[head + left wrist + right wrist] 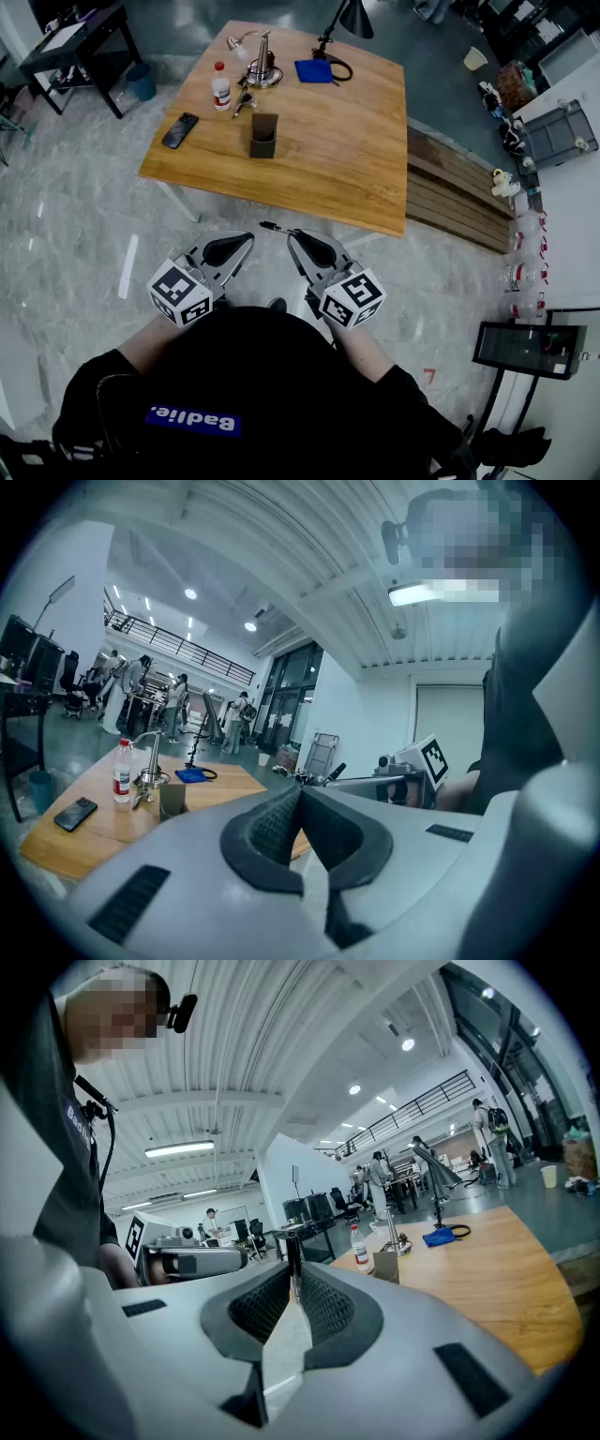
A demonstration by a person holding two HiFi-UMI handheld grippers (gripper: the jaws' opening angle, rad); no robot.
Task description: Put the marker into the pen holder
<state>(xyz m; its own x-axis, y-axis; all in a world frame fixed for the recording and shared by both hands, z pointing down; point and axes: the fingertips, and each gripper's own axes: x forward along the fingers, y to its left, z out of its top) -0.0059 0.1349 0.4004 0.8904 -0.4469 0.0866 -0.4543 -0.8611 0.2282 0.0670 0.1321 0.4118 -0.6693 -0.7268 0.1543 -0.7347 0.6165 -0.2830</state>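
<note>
The pen holder (263,134), a dark square box, stands upright on the wooden table (337,159); it also shows small in the left gripper view (172,799) and the right gripper view (385,1265). Both grippers hang over the floor in front of the table's near edge, well short of the holder. My right gripper (292,234) is shut on a thin black marker (274,227) that pokes out left of its tip; the marker stands between the jaws (293,1258). My left gripper (246,238) is shut with nothing in it (300,794).
On the table's far part stand a water bottle (221,86), a metal stand (261,66), a blue cloth (313,71) and a desk lamp (349,19); a phone (179,130) lies at the left edge. A wooden bench (455,192) runs along the table's right.
</note>
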